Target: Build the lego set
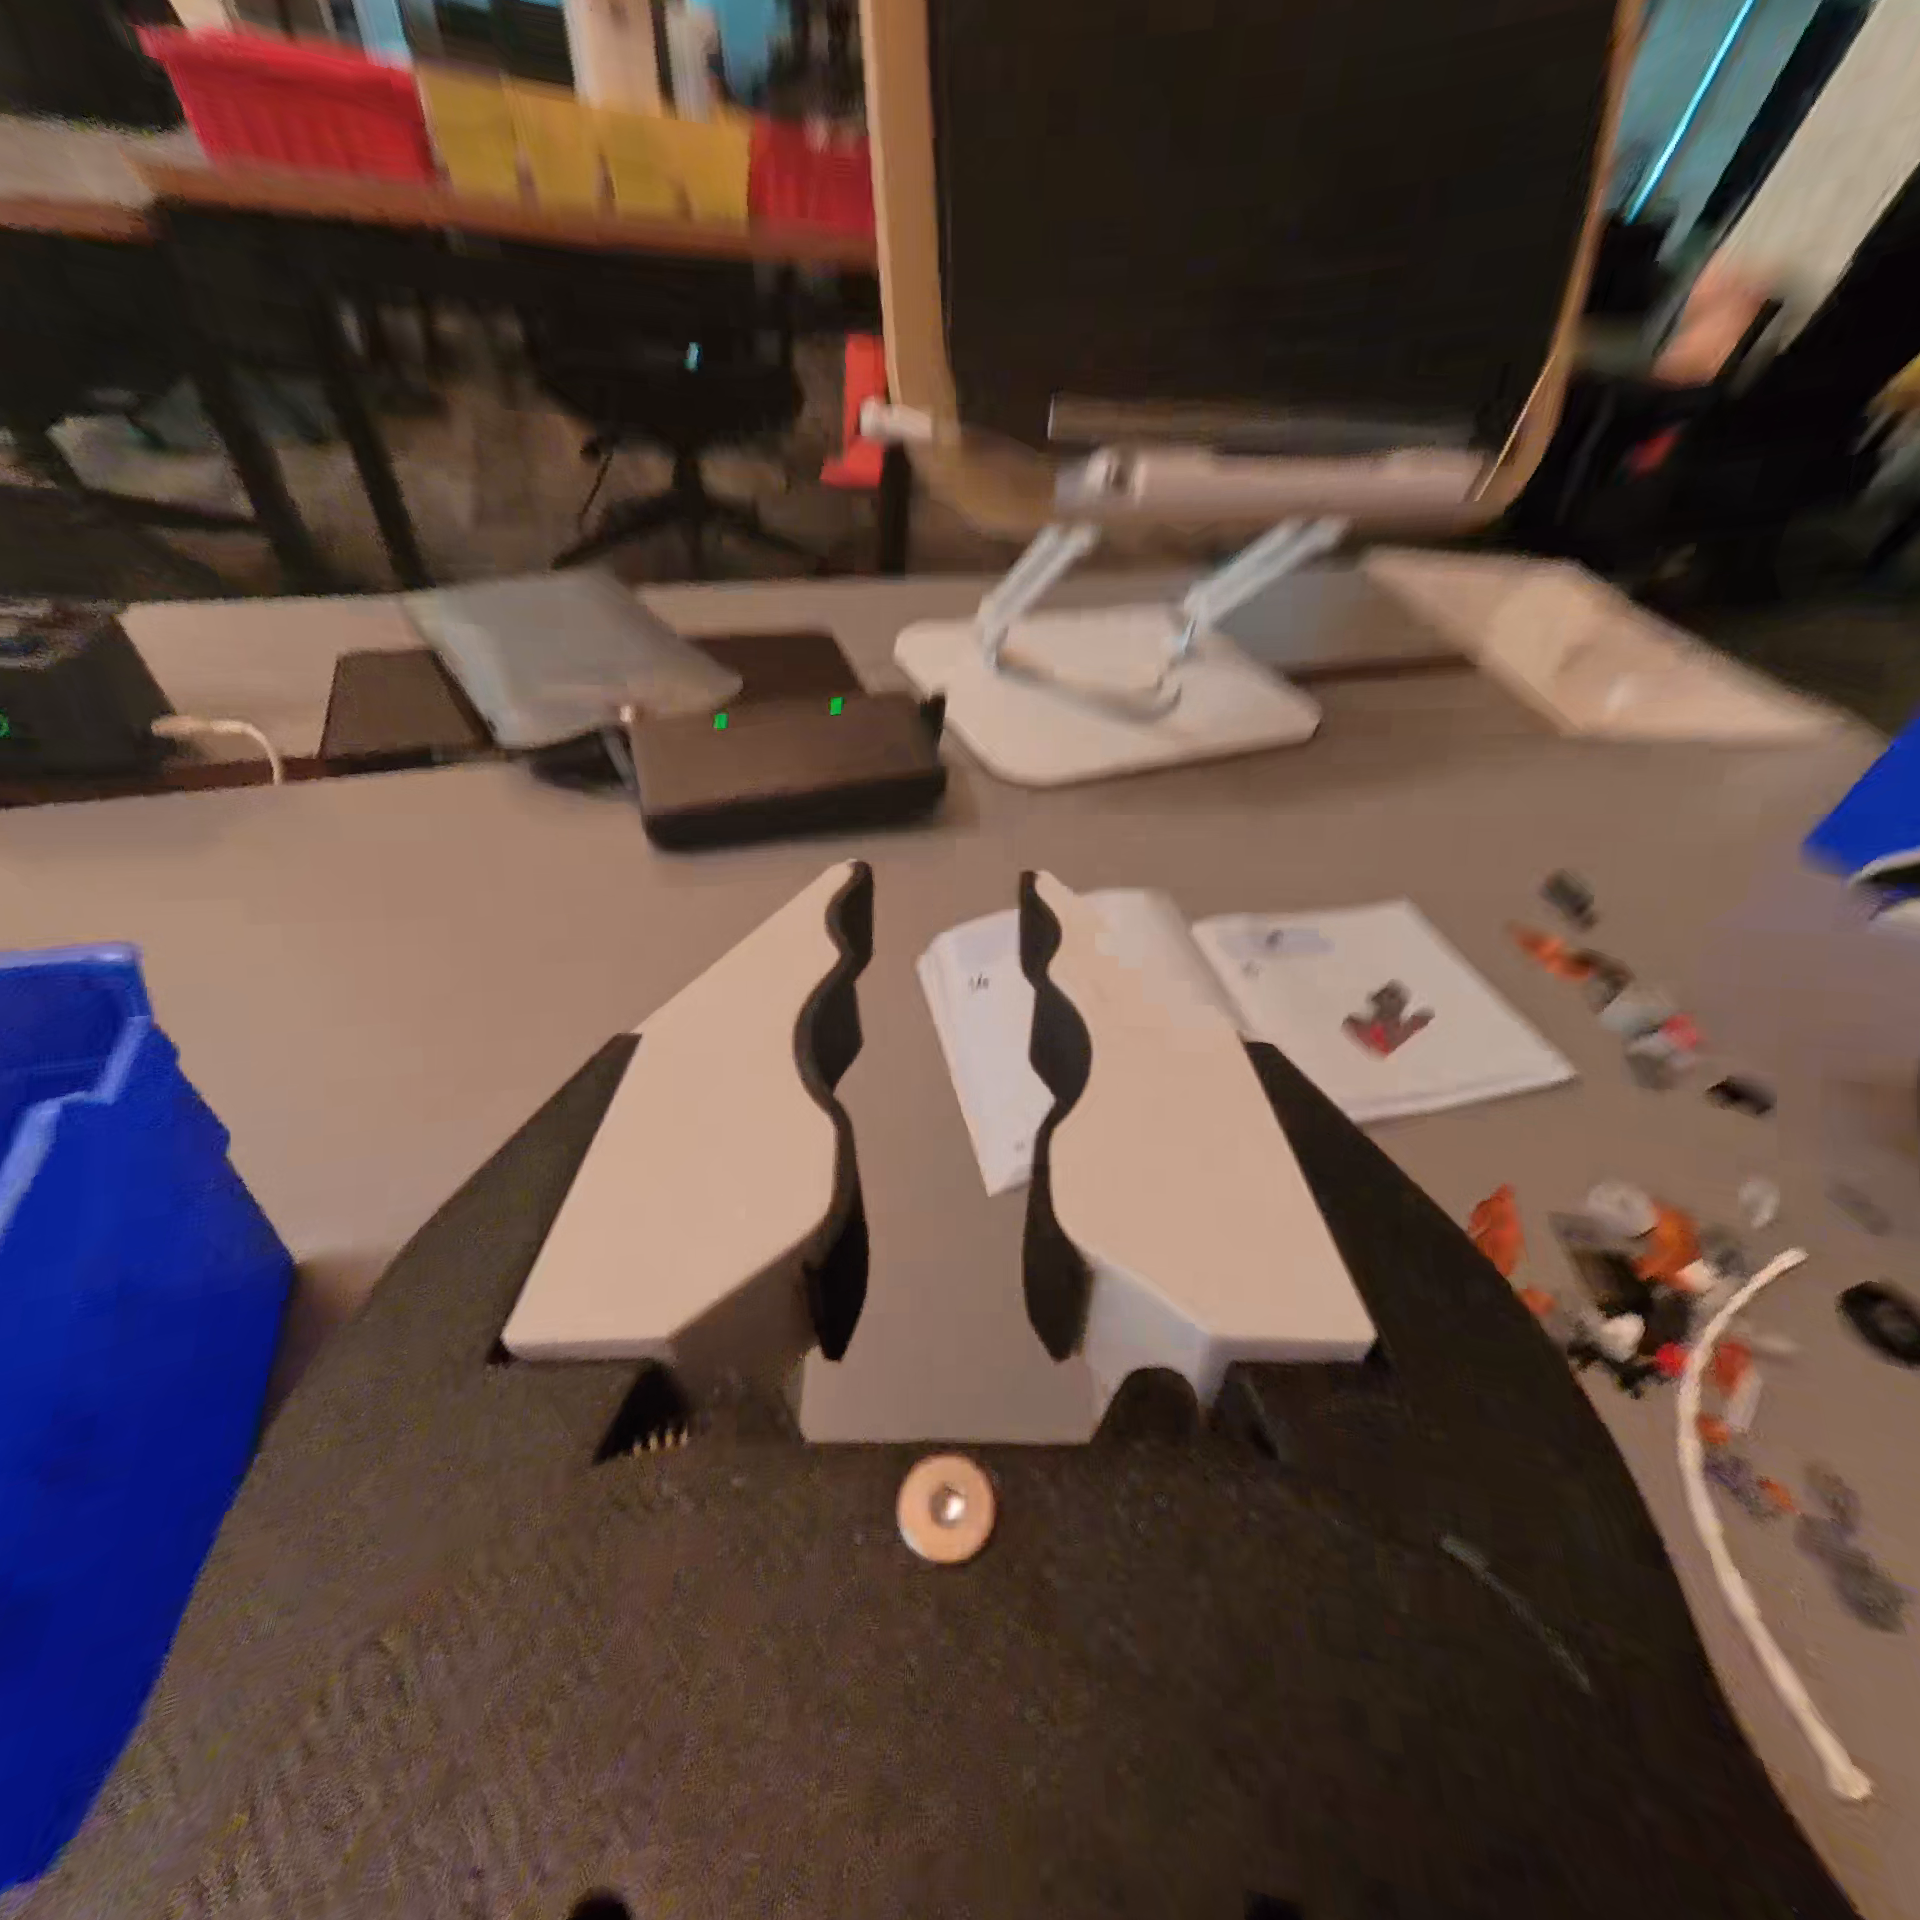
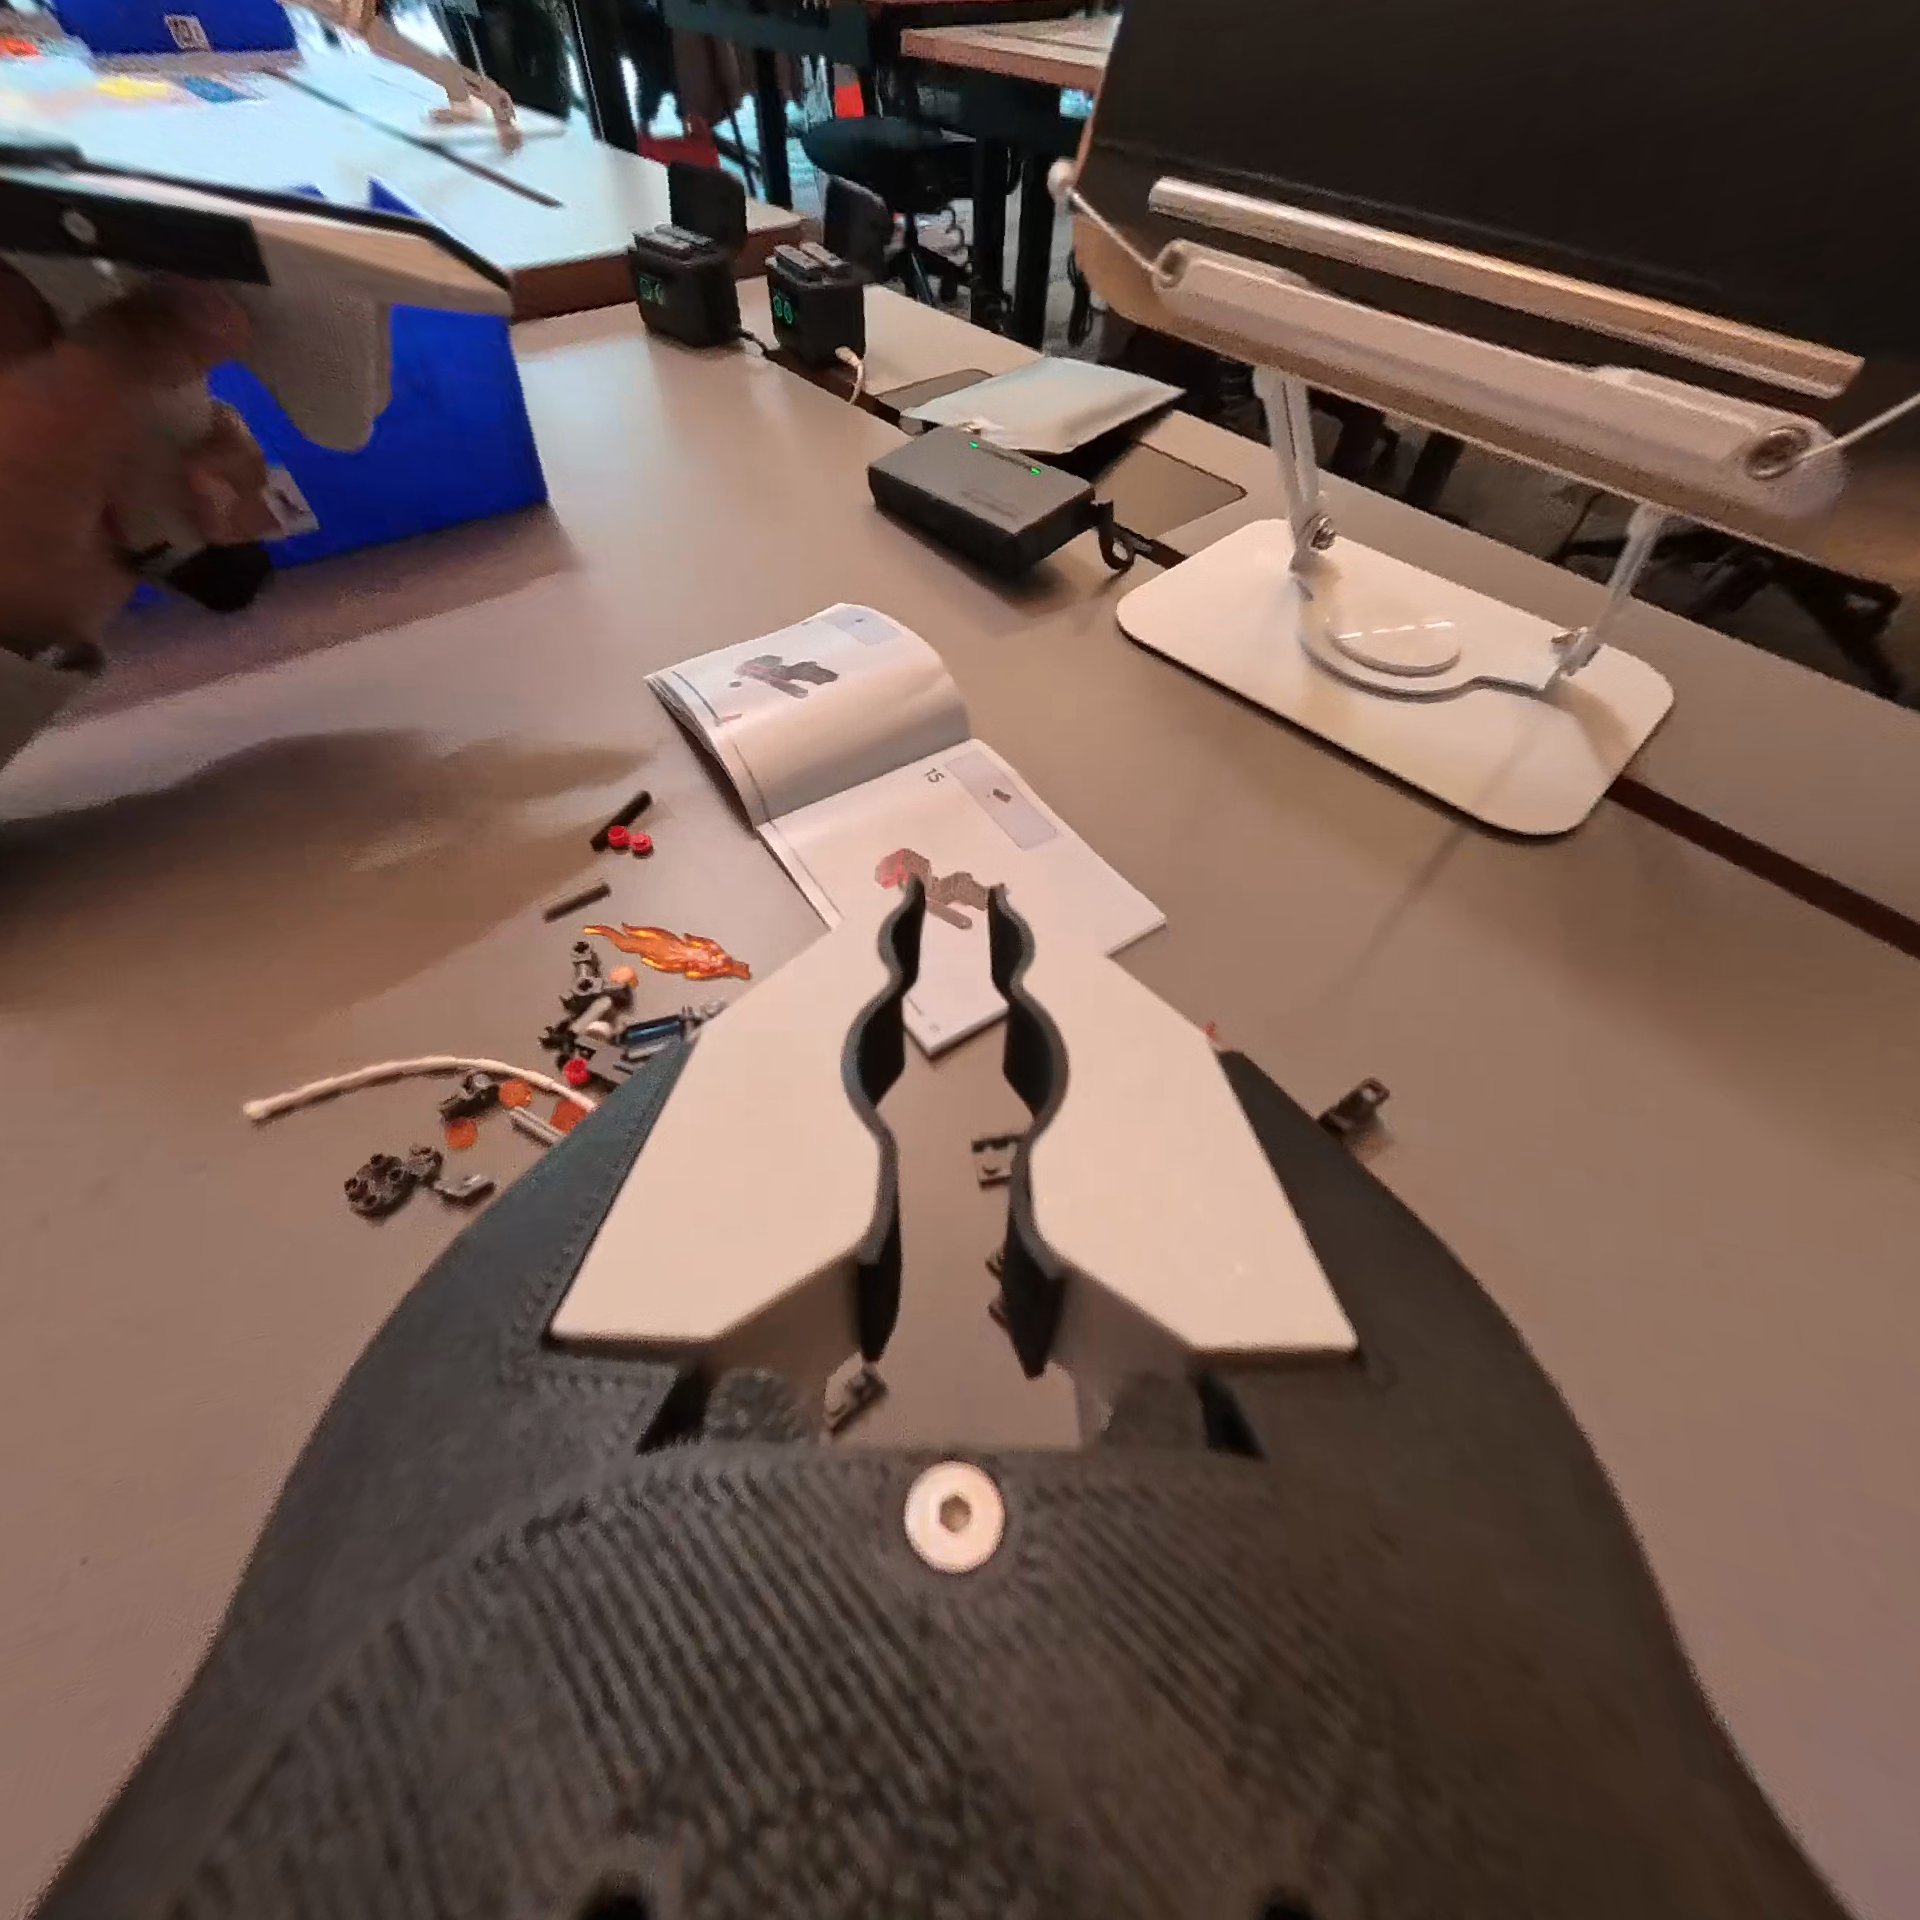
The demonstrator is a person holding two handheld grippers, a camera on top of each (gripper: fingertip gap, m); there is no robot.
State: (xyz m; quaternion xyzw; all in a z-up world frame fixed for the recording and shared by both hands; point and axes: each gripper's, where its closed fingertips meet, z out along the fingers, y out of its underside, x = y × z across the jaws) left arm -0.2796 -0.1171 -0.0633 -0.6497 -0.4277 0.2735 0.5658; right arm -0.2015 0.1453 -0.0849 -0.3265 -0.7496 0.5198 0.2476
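Lego pieces [image 2: 582, 1039] loose on table [image 2: 1455, 1195], left gripper [image 1: 940, 883] and right gripper [image 2: 956, 899] jaws parted, empty

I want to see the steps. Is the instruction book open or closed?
Open. The instruction booklet lies flat on the table with two pages spread, one side curling up at the fold, just beyond the right gripper.

The surface [image 2: 1351, 1039] was grey. The bin [image 1: 114, 1299] was blue. The flame piece [image 2: 675, 951] was translucent orange. The cord [image 2: 416, 1075] was white. The booklet [image 2: 904, 821] pages were white.
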